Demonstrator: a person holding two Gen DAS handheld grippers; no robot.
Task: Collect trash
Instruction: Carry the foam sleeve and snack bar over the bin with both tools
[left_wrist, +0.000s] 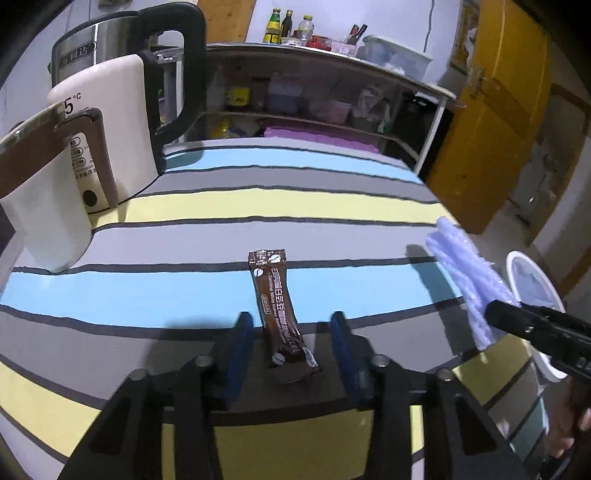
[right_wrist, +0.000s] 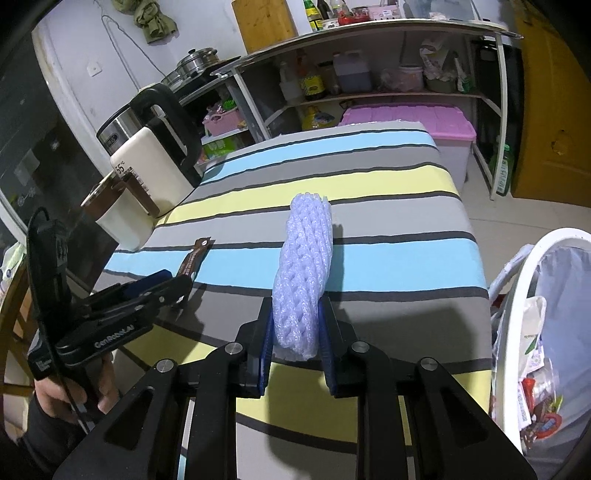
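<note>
Ribbed foam net (right_wrist: 303, 273) (lilac) — glossy sachet (left_wrist: 279, 310) flat.

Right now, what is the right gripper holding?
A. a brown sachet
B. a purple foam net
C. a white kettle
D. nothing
B: the right gripper has its blue pads pressed on both sides of the purple foam net, above the striped table.
</note>
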